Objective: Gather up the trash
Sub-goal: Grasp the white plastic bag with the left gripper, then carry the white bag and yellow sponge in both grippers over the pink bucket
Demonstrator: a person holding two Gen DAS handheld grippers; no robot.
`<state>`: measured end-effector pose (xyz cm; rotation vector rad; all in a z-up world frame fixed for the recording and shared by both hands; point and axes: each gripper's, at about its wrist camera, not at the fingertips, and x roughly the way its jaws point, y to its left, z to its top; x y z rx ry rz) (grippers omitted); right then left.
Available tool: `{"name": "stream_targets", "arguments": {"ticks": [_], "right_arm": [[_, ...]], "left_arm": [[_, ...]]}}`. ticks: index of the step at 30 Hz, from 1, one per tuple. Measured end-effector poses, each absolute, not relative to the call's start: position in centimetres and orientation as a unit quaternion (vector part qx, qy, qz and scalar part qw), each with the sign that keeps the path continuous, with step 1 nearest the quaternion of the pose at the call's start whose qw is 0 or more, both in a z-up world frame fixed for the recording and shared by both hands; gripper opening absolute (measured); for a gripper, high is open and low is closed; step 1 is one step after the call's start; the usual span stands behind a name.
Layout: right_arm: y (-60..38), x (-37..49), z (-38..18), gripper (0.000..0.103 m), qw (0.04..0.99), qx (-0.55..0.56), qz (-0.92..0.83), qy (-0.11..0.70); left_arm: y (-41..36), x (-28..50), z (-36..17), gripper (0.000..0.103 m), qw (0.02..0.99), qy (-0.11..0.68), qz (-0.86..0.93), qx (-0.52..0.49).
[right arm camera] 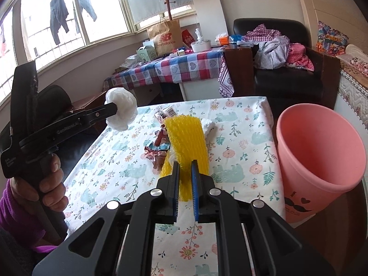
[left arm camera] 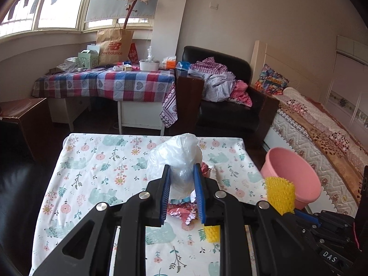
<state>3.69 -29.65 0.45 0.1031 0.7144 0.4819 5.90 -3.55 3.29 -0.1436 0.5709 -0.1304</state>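
The right claw (right arm camera: 185, 169), pinching yellow foam net (right arm camera: 184, 138), sits nearer the pink bin (right arm camera: 322, 151) than the left claw (left arm camera: 182, 172), which pinches a plastic bag (left arm camera: 177, 154).

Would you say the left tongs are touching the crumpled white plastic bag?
Touching. The right wrist view shows the left tongs clamped into the white plastic bag, lifted clear of the table.

Both wrist views look forward and downward, close over the floral table (left arm camera: 92, 161). The right view sits nearer the pink bin (right arm camera: 319, 151); both share the checkered table (left arm camera: 103, 82) beyond.
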Motion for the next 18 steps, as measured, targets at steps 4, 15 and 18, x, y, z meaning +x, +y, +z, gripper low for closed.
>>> {"name": "stream_targets", "arguments": {"ticks": [4,15,18], "right_arm": [[-30.4,3.4,0.7,0.01,0.91,0.055,0.227,0.342],[-32.4,3.4,1.3,0.01,0.918,0.071,0.205,0.331],[-33.0,3.4,1.3,0.01,0.92,0.074,0.198,0.329]], "left_arm": [[-4.1,5.6,3.8,0.019,0.955,0.277,-0.078,-0.072],[-7.2,5.7,4.5,0.019,0.951,0.271,-0.129,-0.067],[-8.3,6.0,4.6,0.019,0.949,0.271,-0.144,-0.069]]}}
